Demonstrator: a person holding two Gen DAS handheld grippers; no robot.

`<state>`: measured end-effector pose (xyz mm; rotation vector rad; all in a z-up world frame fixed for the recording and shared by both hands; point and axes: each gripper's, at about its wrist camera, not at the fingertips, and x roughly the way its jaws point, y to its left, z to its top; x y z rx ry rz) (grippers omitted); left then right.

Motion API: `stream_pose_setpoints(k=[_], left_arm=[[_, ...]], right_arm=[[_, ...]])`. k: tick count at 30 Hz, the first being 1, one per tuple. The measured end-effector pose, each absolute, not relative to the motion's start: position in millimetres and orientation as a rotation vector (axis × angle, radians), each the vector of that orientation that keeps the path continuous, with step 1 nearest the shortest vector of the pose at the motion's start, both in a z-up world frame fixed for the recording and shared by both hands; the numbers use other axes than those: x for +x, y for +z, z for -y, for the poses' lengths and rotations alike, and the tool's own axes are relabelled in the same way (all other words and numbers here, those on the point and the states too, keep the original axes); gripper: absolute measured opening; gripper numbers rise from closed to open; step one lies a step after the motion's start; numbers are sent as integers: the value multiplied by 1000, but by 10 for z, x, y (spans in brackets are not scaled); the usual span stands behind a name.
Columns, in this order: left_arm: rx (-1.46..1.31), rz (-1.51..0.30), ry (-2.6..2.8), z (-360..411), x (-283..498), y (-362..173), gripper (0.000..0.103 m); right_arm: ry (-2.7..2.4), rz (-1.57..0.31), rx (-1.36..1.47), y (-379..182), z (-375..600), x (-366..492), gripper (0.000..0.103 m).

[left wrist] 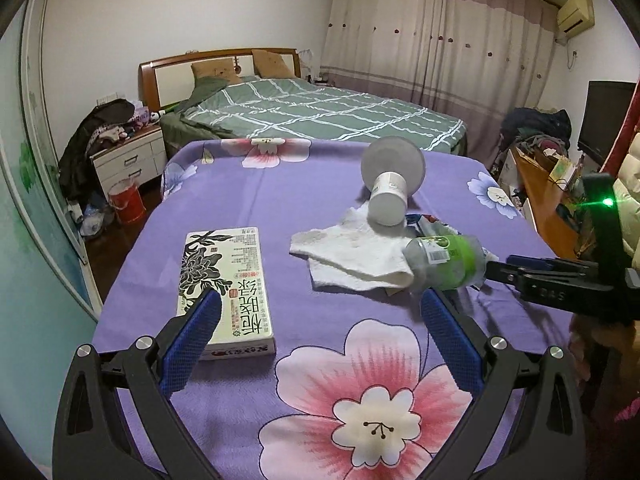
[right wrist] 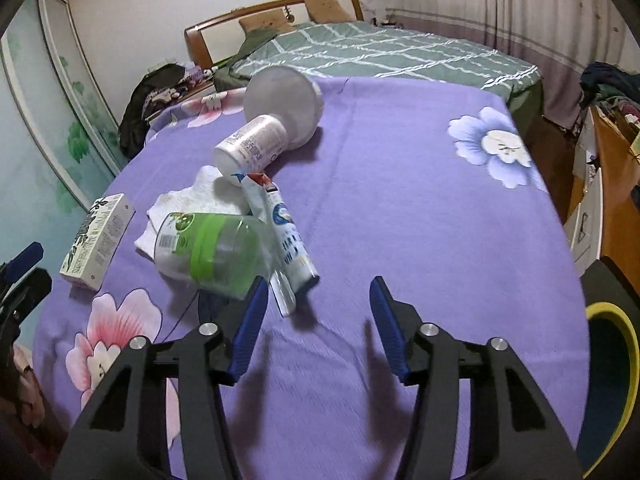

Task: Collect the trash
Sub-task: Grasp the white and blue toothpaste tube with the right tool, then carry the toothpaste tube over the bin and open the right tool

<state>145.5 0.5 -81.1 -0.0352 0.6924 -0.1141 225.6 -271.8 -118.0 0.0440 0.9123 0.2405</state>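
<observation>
Both jaws spread wide, holding nothing.

Left gripper (left wrist: 320,320) hovering low over the near part of the purple flowered surface (left wrist: 280,208), one blue pad in front of the printed carton (left wrist: 225,292), the other just short of the clear bottle with a green label (left wrist: 444,260).

Right gripper (right wrist: 316,320) above the same surface (right wrist: 400,200), its left pad right at the bottle (right wrist: 212,254), contact not certain; bare purple cloth between the two pads. Seen from the left wrist view, right gripper (left wrist: 496,270) reaching in from the right edge, tips at the bottle's end.

Trash clustered mid-surface:
- Bottle lying on its side, partly over a crumpled white cloth (left wrist: 352,252).
- White-and-blue wrapper (right wrist: 286,236) flat beside the bottle, somewhat blurred, one end under a white cylindrical container (right wrist: 250,148).
- Container tipped over, resting against a round white lid-like disc (right wrist: 282,106).
- Carton flat on the surface, apart from the pile, toward the left edge (right wrist: 96,238).

Beyond the surface, a bed with a green checked cover (left wrist: 320,112), a nightstand piled with clothes (left wrist: 128,152), a red bucket on the floor (left wrist: 126,202), and long curtains (left wrist: 440,40).
</observation>
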Motion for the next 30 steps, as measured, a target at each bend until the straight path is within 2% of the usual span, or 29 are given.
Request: stream_pose_setpoints(k=[5, 7, 8, 9, 12, 16, 30], left_arm=[[-51, -706, -122, -37, 1523, -894, 98], [-53, -711, -126, -40, 1538, -917, 98], [-54, -713, -129, -35, 1544, -928, 98], [-54, -715, -130, -33, 1541, -937, 98], [-57, -719, -136, -25, 1556, -963, 98], [-59, -720, -142, -8, 1554, -975, 98], [-31, -722, -200, 262, 1483, -937, 98]], right_arm=[[248, -947, 35, -1285, 2622, 2402, 37], [251, -950, 35, -1295, 2596, 2420, 30], [255, -947, 36, -1290, 2589, 2416, 20], [255, -942, 32, -1281, 2582, 2409, 15], [251, -925, 33, -1243, 2580, 2382, 6], [247, -904, 38, -1170, 2620, 2298, 3], [174, -863, 113, -1050, 3113, 1790, 2]])
